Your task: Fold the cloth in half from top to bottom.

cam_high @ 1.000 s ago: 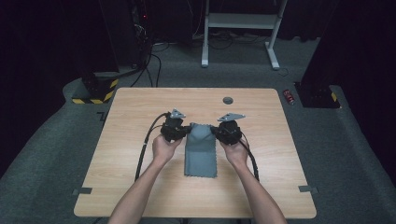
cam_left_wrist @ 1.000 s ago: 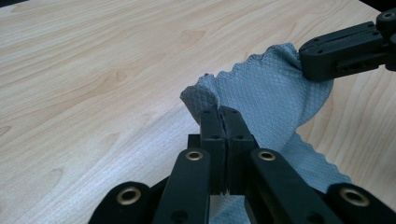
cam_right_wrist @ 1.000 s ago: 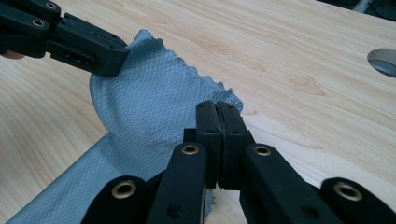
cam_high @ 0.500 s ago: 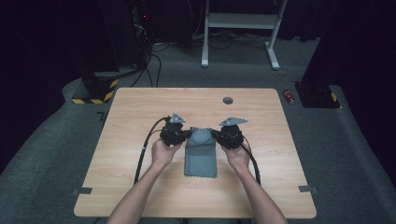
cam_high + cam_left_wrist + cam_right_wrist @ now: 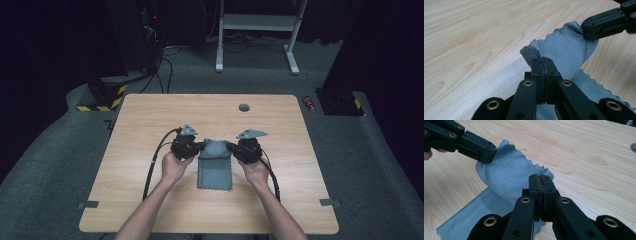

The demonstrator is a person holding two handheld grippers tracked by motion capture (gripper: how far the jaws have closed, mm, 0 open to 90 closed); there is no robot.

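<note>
High view first: the grey cloth is laid near the middle of the wooden table, with its far edge lifted off the wood. At the left, that edge's corner is pinched by the left gripper, jaws pressed together on the fabric, as seen close up in the left gripper view. At the right, the other far corner is clamped the same way by the right gripper. A small dark round spot is seen further back, probably a hole in the tabletop.
</note>
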